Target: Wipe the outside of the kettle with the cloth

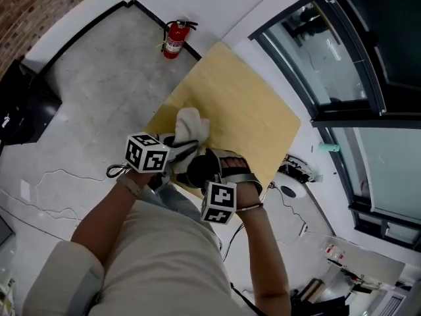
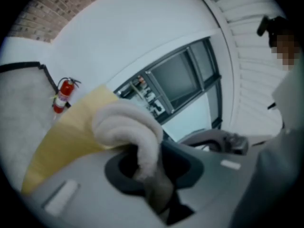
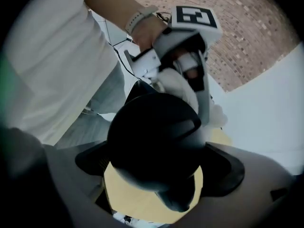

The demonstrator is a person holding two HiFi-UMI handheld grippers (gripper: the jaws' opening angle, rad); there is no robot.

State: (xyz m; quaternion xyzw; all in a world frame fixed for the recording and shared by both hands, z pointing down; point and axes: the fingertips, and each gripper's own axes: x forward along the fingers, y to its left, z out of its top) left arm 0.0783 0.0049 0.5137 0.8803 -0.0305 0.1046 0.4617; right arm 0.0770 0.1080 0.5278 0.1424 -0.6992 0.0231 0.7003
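As the left tool [image 1: 179, 151] clamps a bunched white cloth [image 1: 191, 125] between its jaws, the right tool [image 1: 227, 168] grips the black kettle [image 1: 200, 170] at the near edge of the yellow table [image 1: 250, 104]. From the right gripper view the cloth lies pressed against the kettle's far side, though whether the kettle rests on the table or hangs just above it cannot be told. A red fire extinguisher [image 1: 175, 38] stands well beyond the table's far corner.

Cream short-sleeved shirt [image 1: 158, 262]; pale wrist strap [image 1: 129, 185]; 2 black-white marker cubes [image 1: 147, 153].
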